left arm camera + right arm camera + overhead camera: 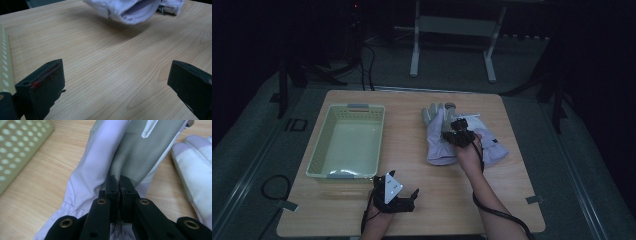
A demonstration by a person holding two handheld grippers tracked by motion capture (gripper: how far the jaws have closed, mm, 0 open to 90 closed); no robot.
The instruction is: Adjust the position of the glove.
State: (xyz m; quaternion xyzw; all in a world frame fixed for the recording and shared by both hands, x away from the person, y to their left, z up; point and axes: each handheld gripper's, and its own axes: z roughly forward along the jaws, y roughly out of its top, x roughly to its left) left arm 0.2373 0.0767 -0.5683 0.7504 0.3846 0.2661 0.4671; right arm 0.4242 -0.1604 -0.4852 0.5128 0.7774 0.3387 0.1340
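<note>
High view first: the wooden table (412, 210) has a pale green perforated basket (348, 141) on its left half, and everything else is easiest to place off that basket. Well to the right of it lies a pair of white work gloves with grey palms, the near glove (438, 140) overlapping the second glove (492, 145) further right. The right gripper (460, 134) sits on top of the near glove, the person's right forearm running up from the bottom edge at a slant, wrist bent forward so the tool points down and away into the fabric. The left gripper (408, 199) is parked just below the basket's near right corner, low over the wood, hand coming in from the bottom edge, grey plate on top facing up.

Left gripper view: jaws stand wide apart with bare table between them, nothing in them. The basket wall (4, 67) is just at the left edge, and the near glove's cuff (130, 11) hangs at the top, off the wood.

Right gripper view: jaws pinched tight on a fold of the near glove (140, 155) where grey palm meets white fabric. The basket (20, 145) is off to the upper left, the second glove (195, 167) lies flat at right.
</note>
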